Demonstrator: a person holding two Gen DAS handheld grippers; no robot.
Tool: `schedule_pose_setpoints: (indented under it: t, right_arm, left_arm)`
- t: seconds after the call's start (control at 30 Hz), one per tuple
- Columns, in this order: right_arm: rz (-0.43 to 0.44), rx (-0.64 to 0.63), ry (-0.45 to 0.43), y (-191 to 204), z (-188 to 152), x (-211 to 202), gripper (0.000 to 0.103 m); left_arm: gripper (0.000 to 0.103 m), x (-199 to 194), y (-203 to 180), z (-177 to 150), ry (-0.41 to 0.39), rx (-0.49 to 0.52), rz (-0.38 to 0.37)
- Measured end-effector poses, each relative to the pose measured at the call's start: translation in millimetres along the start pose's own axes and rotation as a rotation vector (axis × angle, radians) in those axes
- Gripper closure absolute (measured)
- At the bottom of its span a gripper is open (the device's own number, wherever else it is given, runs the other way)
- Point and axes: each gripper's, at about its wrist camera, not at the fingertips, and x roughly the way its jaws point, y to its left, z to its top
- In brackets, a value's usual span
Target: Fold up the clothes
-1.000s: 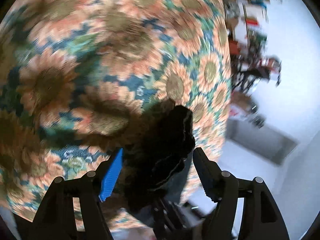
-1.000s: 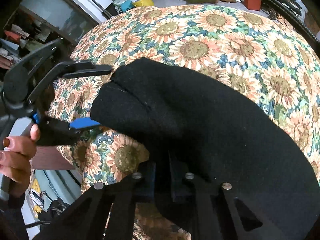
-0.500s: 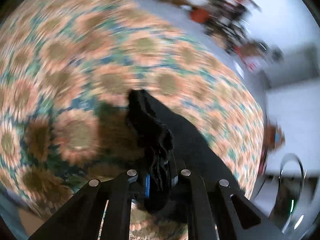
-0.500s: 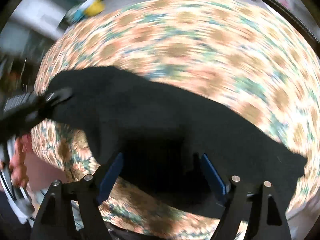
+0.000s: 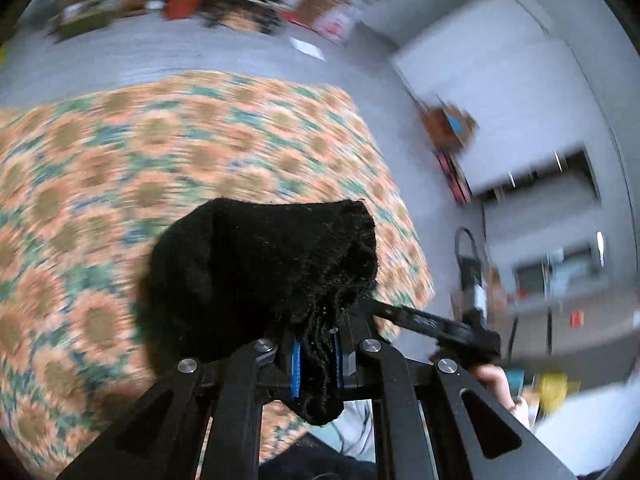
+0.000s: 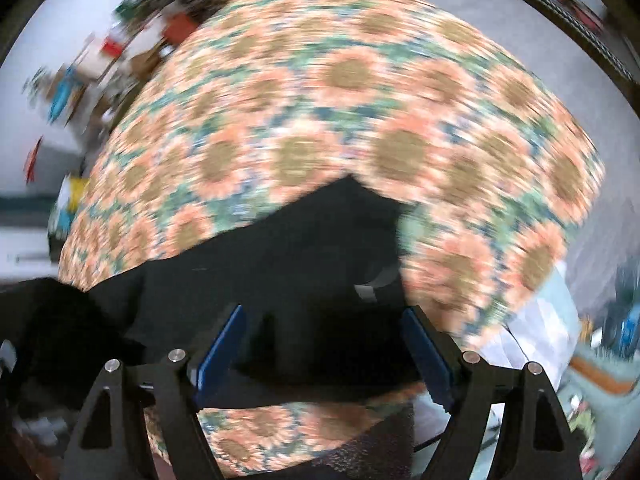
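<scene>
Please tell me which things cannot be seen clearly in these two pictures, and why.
- Left wrist view: the black garment bunches over the left gripper, so its type and shape stay hidden.
- Right wrist view: motion blur smears the sunflower cloth; the right gripper covers the garment's near edge.
- Both views: background clutter is blurred.

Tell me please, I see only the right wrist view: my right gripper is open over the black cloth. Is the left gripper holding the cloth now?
Observer: Yes. In the left wrist view the left gripper is shut on a bunched edge of the black cloth, pinched between its blue pads.
Operator: Is that pinched part lying on the table or lifted?
Observer: It looks lifted; the bunch stands up above the sunflower tablecloth, though the picture is blurred.
Operator: Can you see my right gripper from there?
Observer: Partly. A black finger of the right gripper shows at the right, past the table's edge, with a hand behind it.
</scene>
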Motion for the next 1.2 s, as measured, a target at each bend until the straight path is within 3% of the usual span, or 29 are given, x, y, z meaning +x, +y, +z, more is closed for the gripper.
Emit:
schedule_pose_setpoints:
  t: [0.2,0.33,0.5,0.6,0.63,0.7,0.73,0.77,0.87,0.97,1.03,1.07,1.1,1.17,1.2]
  right_arm:
    - [-0.124,0.020,-0.010,-46.6,-10.1,-3.9,0.021]
    - [-0.169,0.032,-0.002,-69.8,-21.4,-3.0,0.021]
    - [-0.179,0.080,0.013,-99.5,-34.1,-1.1,0.021]
    - [-0.188,0.066,0.003,-98.6,-28.6,-7.4,0.021]
    - [-0.192,0.061,0.000,-98.2,-26.8,-9.5,0.021]
    - [-0.198,0.052,-0.007,-97.6,-23.1,-13.7,0.021]
    - [-0.201,0.047,-0.010,-97.3,-21.2,-15.8,0.020]
    - [-0.205,0.042,-0.013,-97.0,-19.4,-17.9,0.020]
    - [-0.214,0.028,-0.023,-96.0,-13.8,-24.3,0.020]
    - [-0.221,0.006,-0.044,-90.2,-6.4,-34.1,0.020]
    - [-0.224,-0.011,-0.060,-84.8,-0.9,-41.7,0.020]
    - [-0.226,-0.020,-0.069,-82.1,1.9,-45.5,0.020]
    - [-0.228,-0.029,-0.077,-79.3,4.7,-49.4,0.020]
    - [-0.186,-0.039,-0.094,-65.0,5.8,-57.3,0.021]
    - [-0.165,-0.044,-0.102,-57.8,6.3,-61.2,0.023]
  left_arm:
    - [0.092,104.0,-53.3,18.1,0.191,0.040,-0.016]
    - [0.092,186.8,-71.4,18.7,0.299,0.059,0.052]
    - [0.092,262.3,-54.1,5.0,0.430,-0.100,0.119]
    - [0.089,272.3,-58.3,6.1,0.412,-0.132,0.145]
    - [0.081,273.5,-63.2,7.6,0.416,-0.131,0.129]
    - [0.047,275.8,-73.3,10.6,0.425,-0.128,0.088]
    - [0.020,276.4,-79.4,12.1,0.432,-0.121,0.031]
    - [0.018,275.0,-81.5,12.4,0.435,-0.113,0.017]
    - [0.019,265.5,-82.6,16.1,0.426,-0.110,-0.040]
    - [0.020,234.4,-62.0,29.1,0.377,-0.205,-0.149]
    - [0.023,207.4,-44.9,40.6,0.328,-0.239,-0.177]
    - [0.026,193.4,-37.0,46.6,0.297,-0.235,-0.158]
    - [0.032,175.0,-28.0,52.2,0.257,-0.219,-0.099]
    - [0.070,140.2,-7.6,61.0,0.197,-0.197,0.013]
    - [0.080,124.9,3.8,64.0,0.180,-0.193,0.058]
